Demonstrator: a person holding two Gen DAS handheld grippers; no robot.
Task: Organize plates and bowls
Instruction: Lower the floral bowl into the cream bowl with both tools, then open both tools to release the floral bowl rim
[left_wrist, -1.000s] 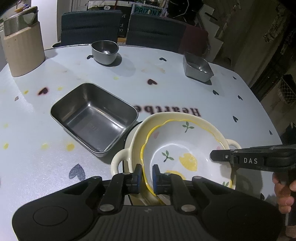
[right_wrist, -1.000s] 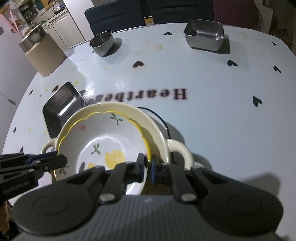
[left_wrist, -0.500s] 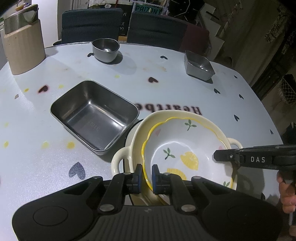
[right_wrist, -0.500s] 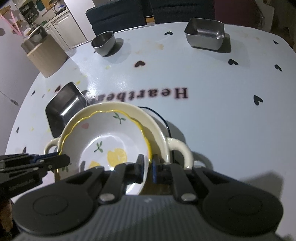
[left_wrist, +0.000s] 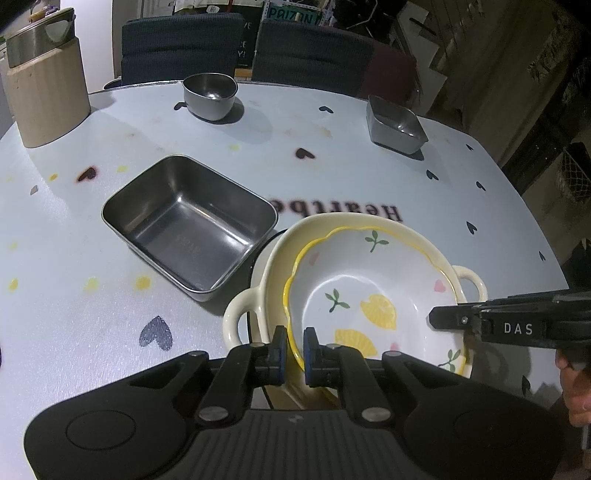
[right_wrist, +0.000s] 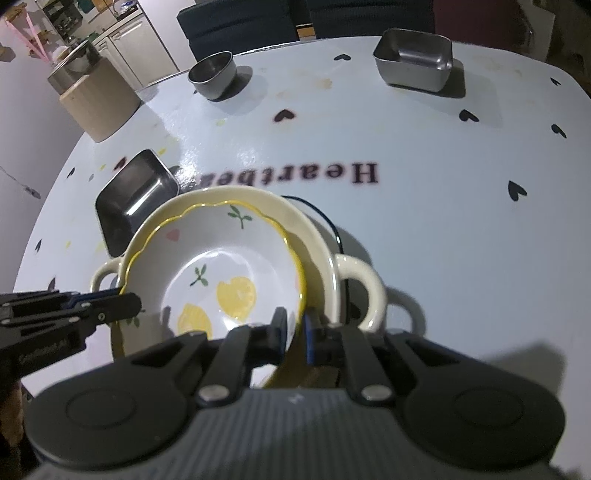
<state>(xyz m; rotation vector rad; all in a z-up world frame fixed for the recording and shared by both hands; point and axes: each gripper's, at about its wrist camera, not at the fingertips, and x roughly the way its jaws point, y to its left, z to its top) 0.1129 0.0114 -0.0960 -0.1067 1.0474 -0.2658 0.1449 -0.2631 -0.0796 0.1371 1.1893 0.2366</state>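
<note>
A white bowl with lemons and a wavy yellow rim (left_wrist: 369, 288) (right_wrist: 221, 266) rests inside a cream two-handled bowl (left_wrist: 280, 251) (right_wrist: 314, 229). The cream bowl stands on a dark-rimmed white plate (left_wrist: 258, 264) on the table. My left gripper (left_wrist: 293, 345) is shut on the lemon bowl's near rim in the left wrist view. My right gripper (right_wrist: 295, 326) is shut on the opposite side of the same rim. Each gripper shows side-on in the other's view, the right gripper (left_wrist: 443, 317) at the right and the left gripper (right_wrist: 125, 306) at the left.
A large steel rectangular tray (left_wrist: 192, 225) sits just left of the stacked bowls. Farther back stand a small round steel bowl (left_wrist: 209, 95), a small steel rectangular dish (left_wrist: 397, 125) and a beige canister (left_wrist: 48, 92). Dark chairs (left_wrist: 177, 48) line the far edge.
</note>
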